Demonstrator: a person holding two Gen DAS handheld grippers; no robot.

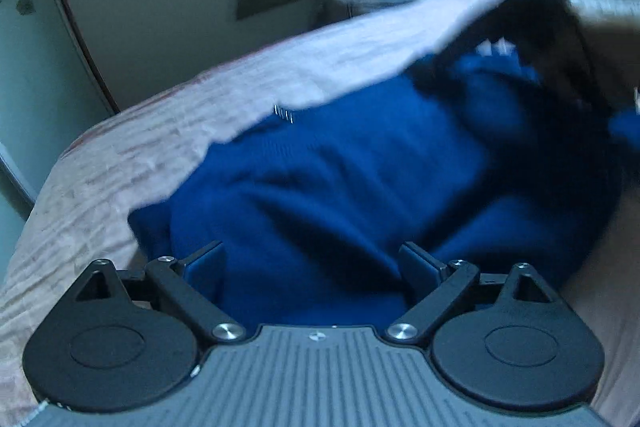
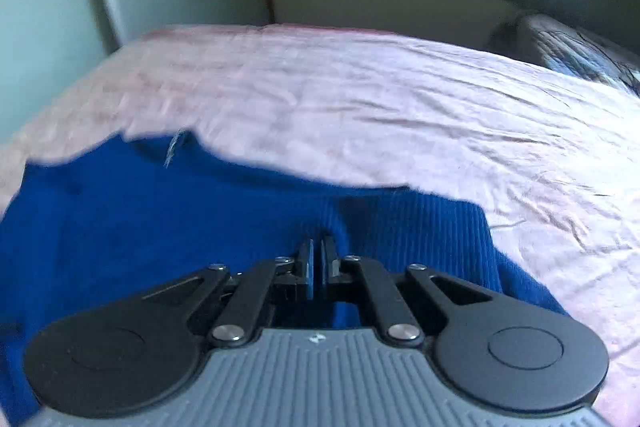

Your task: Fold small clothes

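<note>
While the deep blue ribbed knit garment [image 1: 340, 179] lies rumpled on the pale pink crinkled bedsheet [image 1: 132, 147], the fold could slip: the left claw [image 1: 312, 267] stands spread with nothing between its pads, so only one side seems to be held, and a pull from the right alone could drag the knit askew. The right claw [image 2: 317, 263] is pressed together, apparently pinching a ridge of the knit near its ribbed hem, though the contact is partly hidden. Both claws tilt downward over the bed.
</note>
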